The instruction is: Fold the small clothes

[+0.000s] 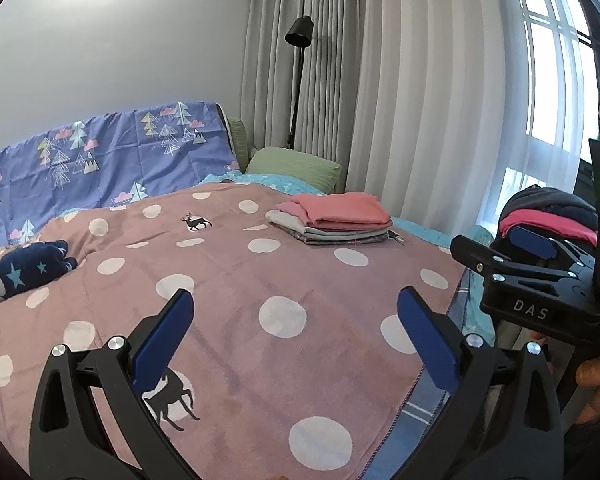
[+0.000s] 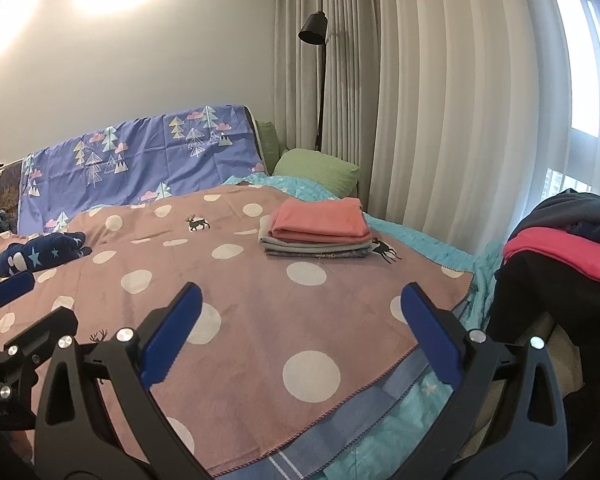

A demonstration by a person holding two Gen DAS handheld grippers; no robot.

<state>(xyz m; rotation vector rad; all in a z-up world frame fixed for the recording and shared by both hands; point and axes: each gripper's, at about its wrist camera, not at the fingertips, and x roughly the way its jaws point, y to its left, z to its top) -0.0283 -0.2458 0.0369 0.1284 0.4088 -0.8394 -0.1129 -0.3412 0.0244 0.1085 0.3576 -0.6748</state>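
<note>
A stack of folded clothes (image 1: 336, 218), pink on top of grey ones, lies on the far right of the pink dotted blanket (image 1: 228, 280); it also shows in the right wrist view (image 2: 318, 226). A pile of unfolded clothes (image 2: 560, 248), dark with a bright pink piece, sits to the right of the bed and shows in the left wrist view (image 1: 548, 210) too. My left gripper (image 1: 294, 340) is open and empty above the blanket. My right gripper (image 2: 300, 336) is open and empty above the blanket's right part, and appears in the left wrist view (image 1: 532, 256).
A dark blue star-patterned cloth (image 1: 24, 270) lies at the blanket's left. A purple tree-print sheet (image 1: 100, 160) hangs at the head of the bed, with a green pillow (image 1: 296, 166) beside it. A black floor lamp (image 1: 298, 76) and curtains (image 1: 420, 100) stand behind.
</note>
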